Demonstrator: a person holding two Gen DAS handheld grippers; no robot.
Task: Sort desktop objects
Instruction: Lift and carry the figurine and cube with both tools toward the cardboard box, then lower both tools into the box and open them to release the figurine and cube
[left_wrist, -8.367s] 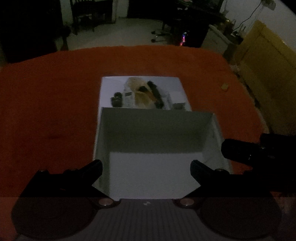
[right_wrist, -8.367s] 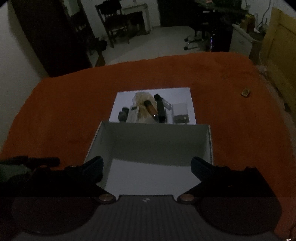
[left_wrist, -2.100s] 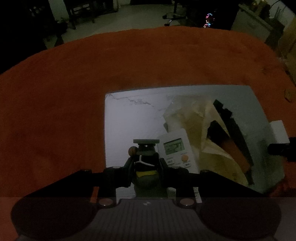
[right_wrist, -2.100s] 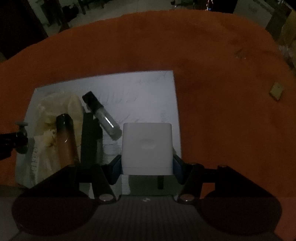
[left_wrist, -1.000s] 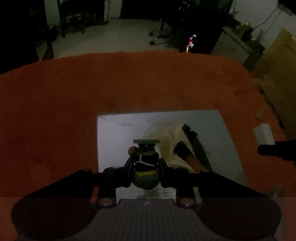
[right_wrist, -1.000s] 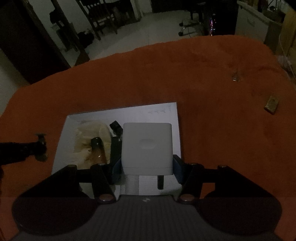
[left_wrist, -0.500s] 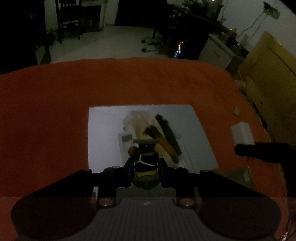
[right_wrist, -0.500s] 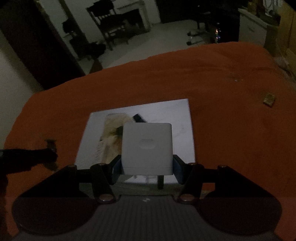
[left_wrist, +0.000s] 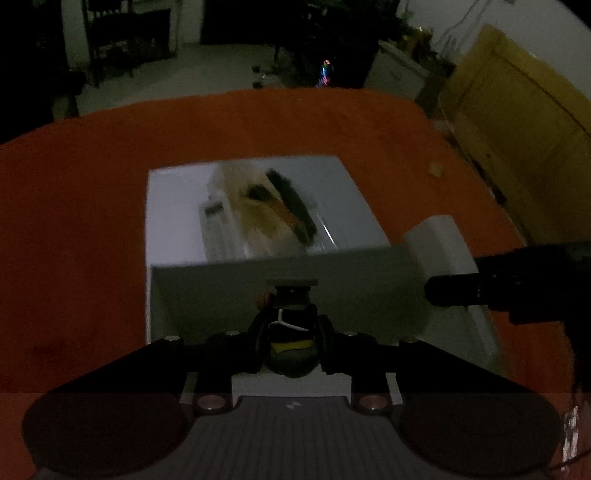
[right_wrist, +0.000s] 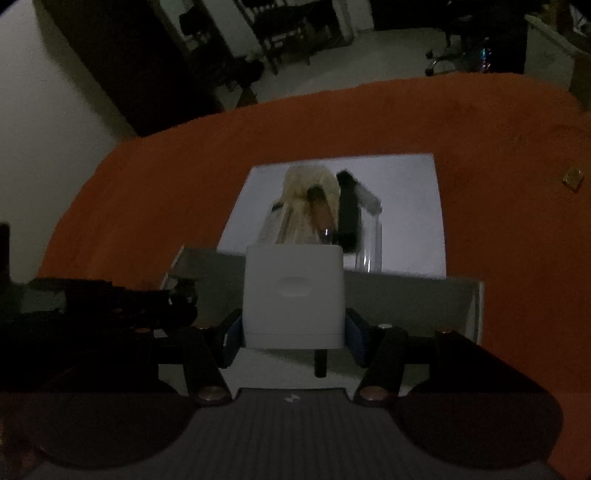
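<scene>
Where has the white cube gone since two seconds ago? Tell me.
Yes, moved: the white cube, held in the right gripper, went from the white sheet back over the box.

Dim, grainy, slightly blurred frames with fisheye-bent edges.

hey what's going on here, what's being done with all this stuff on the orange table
A person is sorting small items with two handheld grippers. The left gripper is shut on a small dark toy figure, and the right gripper is shut on a white box-shaped gadget. Both are held over an open white box. Behind it, a remote, a black stick and other bits lie on a white sheet.
</scene>
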